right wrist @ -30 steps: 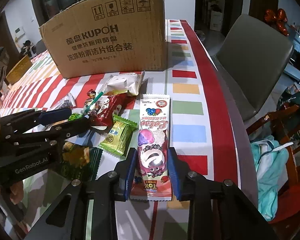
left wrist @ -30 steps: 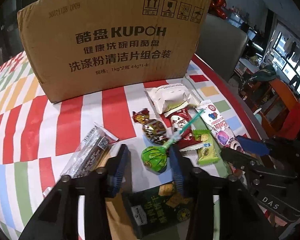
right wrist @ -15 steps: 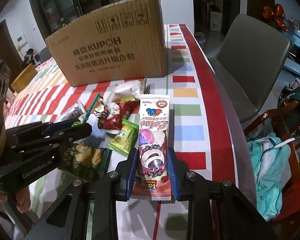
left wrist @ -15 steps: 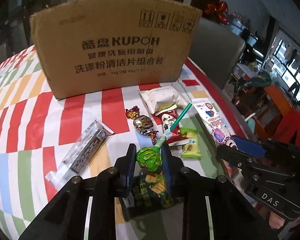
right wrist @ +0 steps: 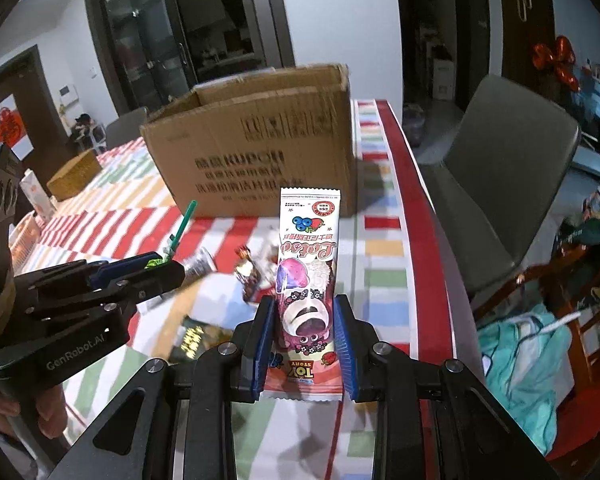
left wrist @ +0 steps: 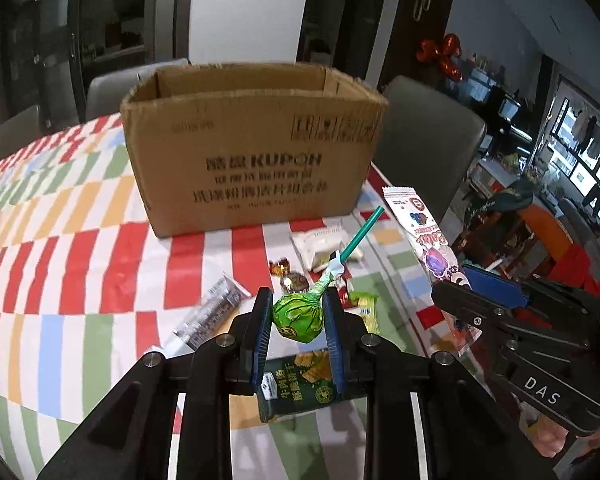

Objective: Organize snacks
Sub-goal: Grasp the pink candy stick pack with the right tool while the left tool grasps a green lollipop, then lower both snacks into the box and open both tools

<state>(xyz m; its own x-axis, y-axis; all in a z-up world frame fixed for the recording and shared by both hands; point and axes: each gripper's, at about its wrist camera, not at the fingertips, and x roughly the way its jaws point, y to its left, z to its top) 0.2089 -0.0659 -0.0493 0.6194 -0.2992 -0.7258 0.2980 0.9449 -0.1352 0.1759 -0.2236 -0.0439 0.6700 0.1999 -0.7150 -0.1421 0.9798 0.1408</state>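
Both grippers have risen off the striped tablecloth (left wrist: 80, 264) since 1 second ago, each carrying a snack. Left gripper (left wrist: 298, 320) is closed on the green lollipop (left wrist: 298, 316), its teal stick pointing toward the KUPOH cardboard box (left wrist: 252, 152). Right gripper (right wrist: 304, 320) pinches the pink Lotso wafer packet (right wrist: 307, 264) near its lower end. This looks like the carry step; next, both must clear the box's front wall before releasing inside.
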